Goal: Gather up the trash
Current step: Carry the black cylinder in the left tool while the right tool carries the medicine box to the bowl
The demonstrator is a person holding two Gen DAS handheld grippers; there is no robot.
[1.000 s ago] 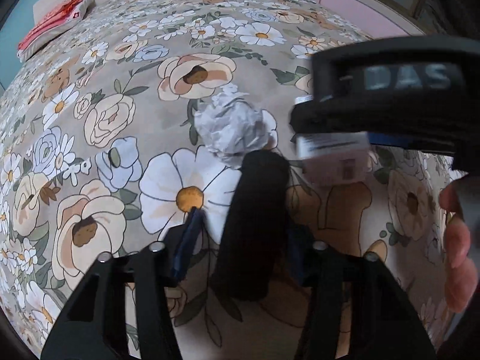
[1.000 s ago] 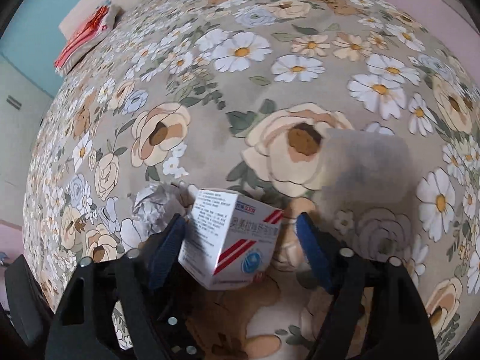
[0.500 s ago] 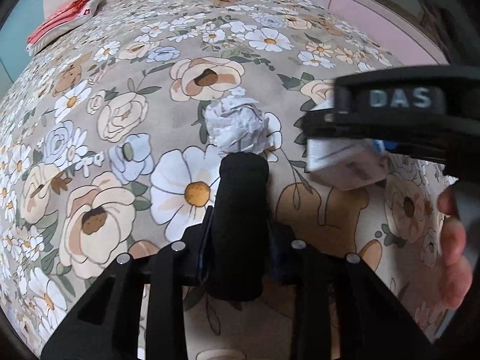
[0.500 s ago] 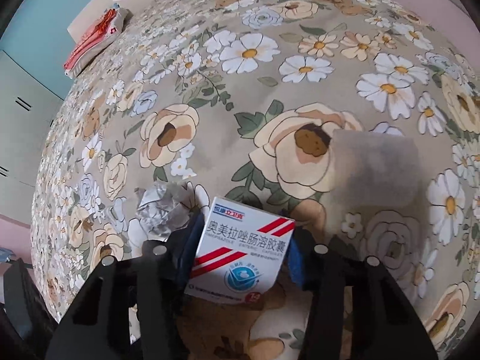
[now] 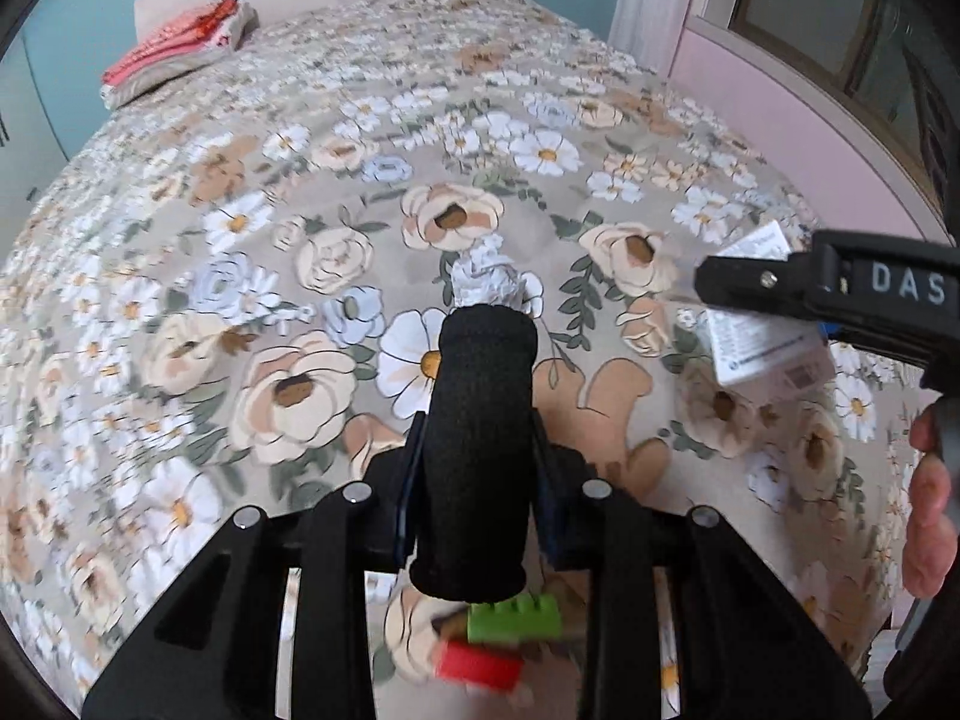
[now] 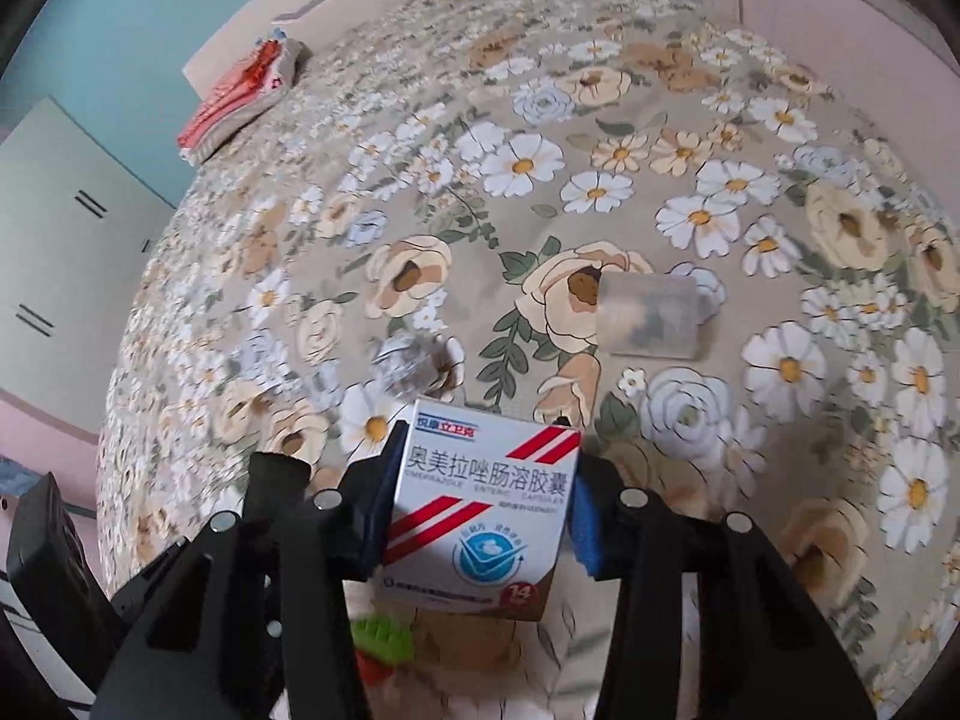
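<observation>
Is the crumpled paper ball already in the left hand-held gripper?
No, the crumpled paper ball lies on the bedspread beyond the left hand-held gripper, which is clamped on a black roll.

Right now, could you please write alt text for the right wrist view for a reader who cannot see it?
The right tool grips a white medicine box with red stripes above a floral bedspread. A crumpled paper ball lies beyond it to the left, a translucent packet to the right, and folded red cloth near the headboard.
</observation>
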